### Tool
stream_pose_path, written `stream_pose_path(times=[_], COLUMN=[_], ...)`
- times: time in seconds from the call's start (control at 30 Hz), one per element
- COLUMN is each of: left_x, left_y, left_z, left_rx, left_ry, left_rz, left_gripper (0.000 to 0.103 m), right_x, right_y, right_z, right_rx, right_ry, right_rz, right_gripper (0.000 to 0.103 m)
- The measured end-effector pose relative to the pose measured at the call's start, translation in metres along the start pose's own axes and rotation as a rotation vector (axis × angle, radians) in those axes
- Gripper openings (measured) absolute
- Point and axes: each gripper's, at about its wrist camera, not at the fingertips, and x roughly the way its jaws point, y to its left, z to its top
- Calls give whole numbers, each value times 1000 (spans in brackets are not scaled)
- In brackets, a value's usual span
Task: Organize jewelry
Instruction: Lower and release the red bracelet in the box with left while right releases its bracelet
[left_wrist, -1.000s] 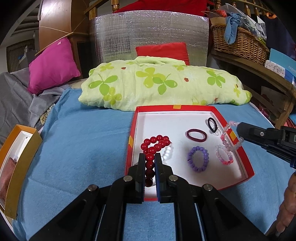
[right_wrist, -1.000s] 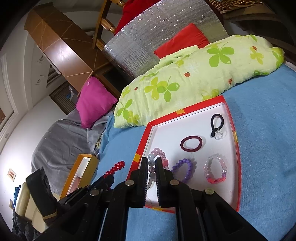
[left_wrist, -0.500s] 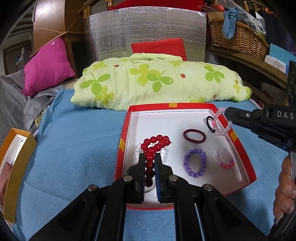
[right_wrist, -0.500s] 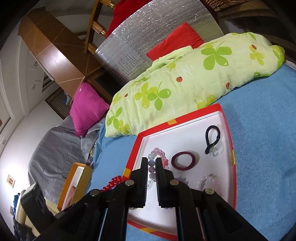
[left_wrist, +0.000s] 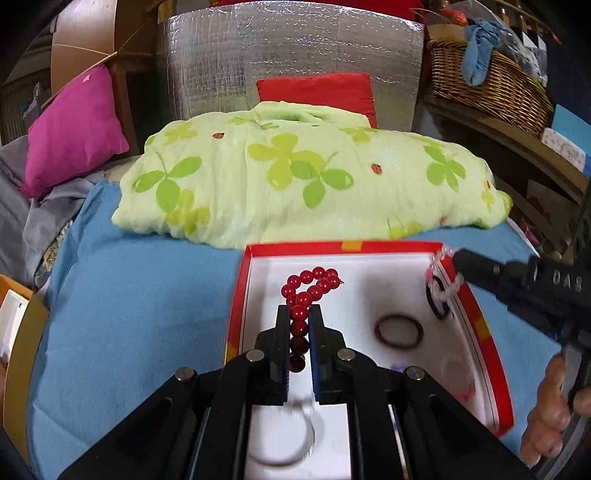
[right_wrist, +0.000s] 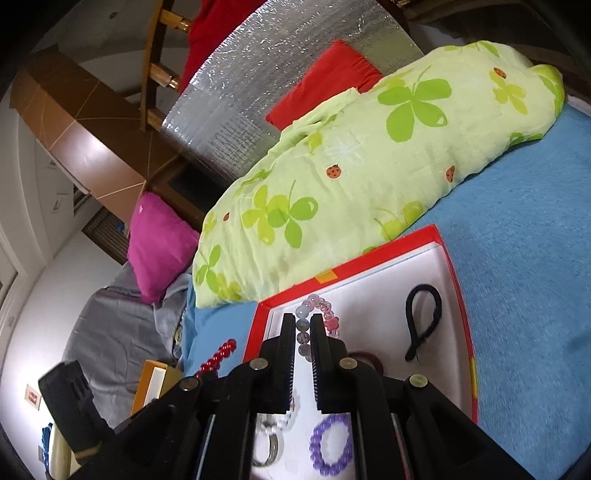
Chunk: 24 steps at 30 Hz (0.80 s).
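Observation:
My left gripper is shut on a red bead bracelet and holds it above the red tray with a white floor. My right gripper is shut on a pink and grey bead bracelet above the same tray; it also shows in the left wrist view at the tray's right rim. In the tray lie a maroon hair tie, a black hair tie, a purple bead bracelet and a clear ring.
The tray lies on a blue cloth. A green clover-print pillow lies just behind it. An orange box stands at the left. A wicker basket sits on a shelf at the back right.
Both grippers have moved forward over the tray with their bracelets still held. The right gripper has shifted toward the tray's far right corner.

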Motion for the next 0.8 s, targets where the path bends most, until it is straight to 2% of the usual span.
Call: stream_pose_path(times=[0.33, 0.8], left_x=[46, 67], left_y=[-1, -3], left_z=[2, 0], left_rx=[38, 85], left_ry=[56, 93], left_rz=[68, 87], left_gripper=[9, 10], right_x=[43, 67], right_y=[-12, -22], right_z=[7, 7], right_rx=[73, 103], right_ry=[55, 90], right_rz=[-5, -18], right_gripper=[9, 9])
